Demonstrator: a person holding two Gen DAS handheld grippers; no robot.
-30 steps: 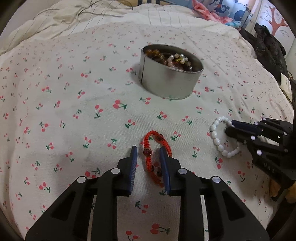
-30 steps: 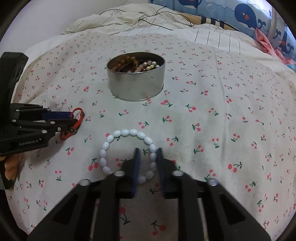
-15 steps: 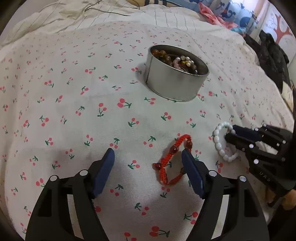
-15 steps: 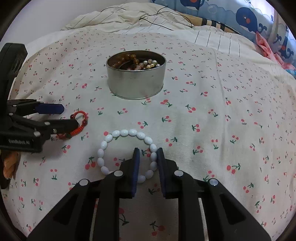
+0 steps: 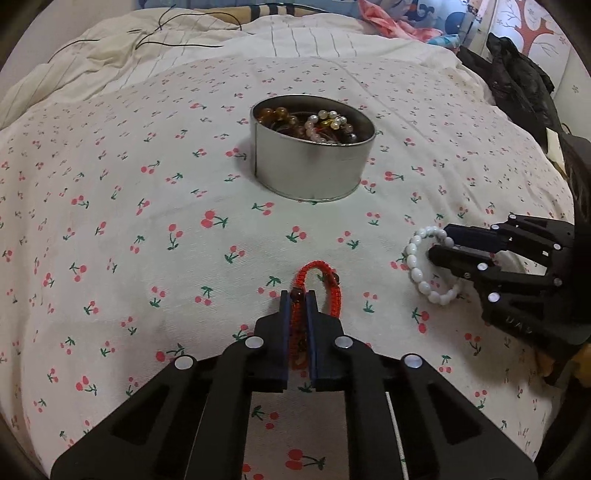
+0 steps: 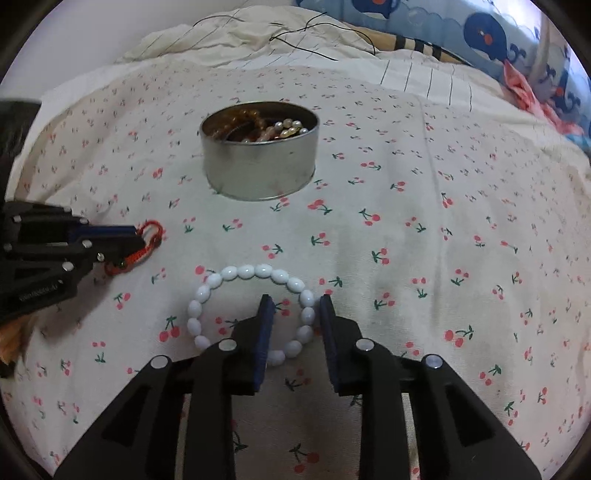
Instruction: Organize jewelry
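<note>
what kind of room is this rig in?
Most likely a bedroom, with work done on a bed: a cherry-print sheet over a soft, rumpled surface, a striped quilt bunched behind it, and whale-print bedding at the far edge.

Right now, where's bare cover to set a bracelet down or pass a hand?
Free: the cherry-print cover left of the tin, and the stretch right of it. Crowded: the near strip, where the left gripper pinches the red bracelet and the right gripper straddles the white bracelet.
</note>
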